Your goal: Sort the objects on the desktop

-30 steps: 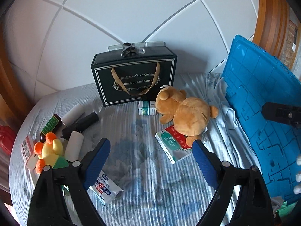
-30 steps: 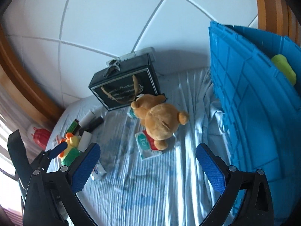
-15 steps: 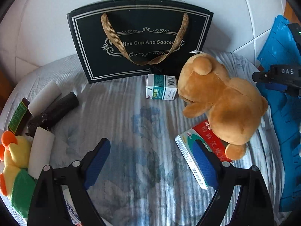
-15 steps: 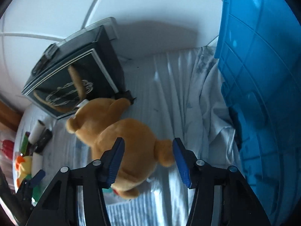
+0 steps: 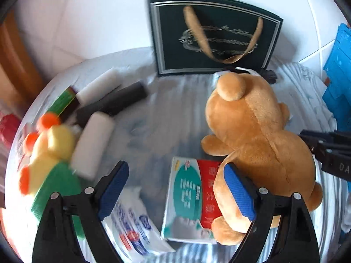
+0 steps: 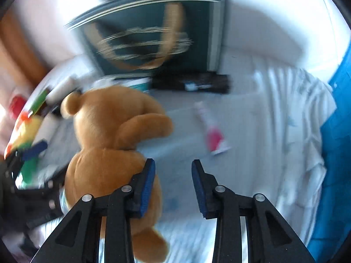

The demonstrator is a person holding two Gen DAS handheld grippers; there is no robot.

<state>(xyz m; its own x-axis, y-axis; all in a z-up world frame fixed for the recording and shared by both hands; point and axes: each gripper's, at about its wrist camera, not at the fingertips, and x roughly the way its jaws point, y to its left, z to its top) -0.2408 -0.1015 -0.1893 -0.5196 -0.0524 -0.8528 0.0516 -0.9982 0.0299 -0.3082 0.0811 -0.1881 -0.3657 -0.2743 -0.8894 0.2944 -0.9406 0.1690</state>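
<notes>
While the right-wrist view is smeared by motion, the right gripper is seen with its jaws closing and only striped cloth between them; nothing is pinched, and the left blue pad lies just beside the flank of the brown teddy bear, whether touching it cannot be told. The bear is lying on the cloth-covered tabletop, its head toward the dark green gift bag, which is stood upright at the back against the white wall. A pink and white tube is seen on the cloth to the bear's right, well apart from it, and a blue plastic crate is set at the right edge.

In the left-wrist view the left gripper is held with its jaws released and wide, above a teal, white and red medicine box that is partly pinned under the bear. A white sachet with blue print is lying beside the left pad. Further left, a yellow plush duck with orange parts, two white cylinders, a black cylinder and a green-labelled bottle are grouped together.
</notes>
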